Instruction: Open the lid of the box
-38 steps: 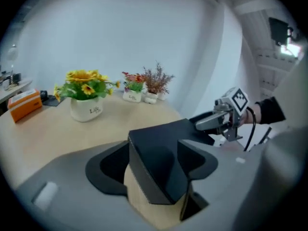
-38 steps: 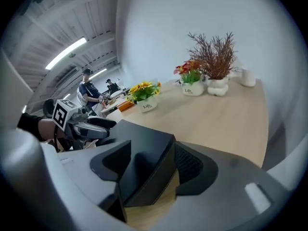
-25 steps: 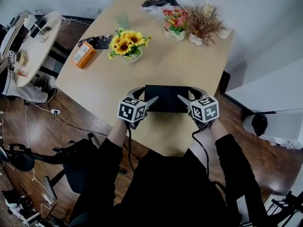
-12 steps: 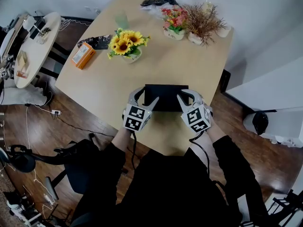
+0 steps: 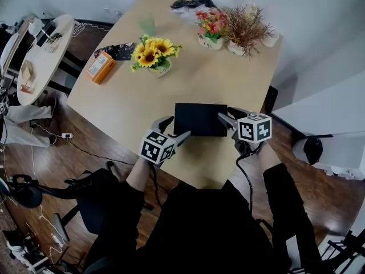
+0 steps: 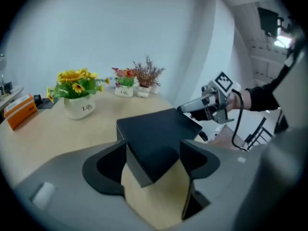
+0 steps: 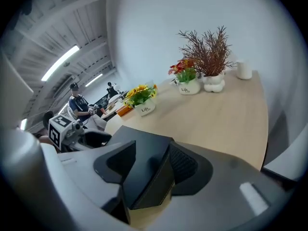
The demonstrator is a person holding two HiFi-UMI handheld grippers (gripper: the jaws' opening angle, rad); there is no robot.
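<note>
A flat black box (image 5: pixel 199 119) lies with its lid down on the wooden table (image 5: pixel 228 79), near the front edge. My left gripper (image 5: pixel 174 128) is at the box's near left corner. In the left gripper view that corner (image 6: pixel 153 146) sits between the jaws of the left gripper (image 6: pixel 154 154), which are opening wide, and the pads do not press it. My right gripper (image 5: pixel 226 117) is at the box's right end. Its jaws are opening too, and in the right gripper view they straddle the box's corner (image 7: pixel 144 146); the ribbed pad (image 7: pixel 184 161) stands close beside the box.
A sunflower pot (image 5: pixel 153 53), an orange carton (image 5: pixel 100 66) and a dark packet (image 5: pixel 117 50) stand at the table's left. Red flowers (image 5: pixel 211 26), a dried plant (image 5: pixel 246 24) and a white cup (image 5: pixel 269 39) line the far edge. A round side table (image 5: pixel 40 56) is at the left.
Both grippers have drawn back from the box's front corners: the left down and to the left, the right outward to the box's right end. The box has not moved.
</note>
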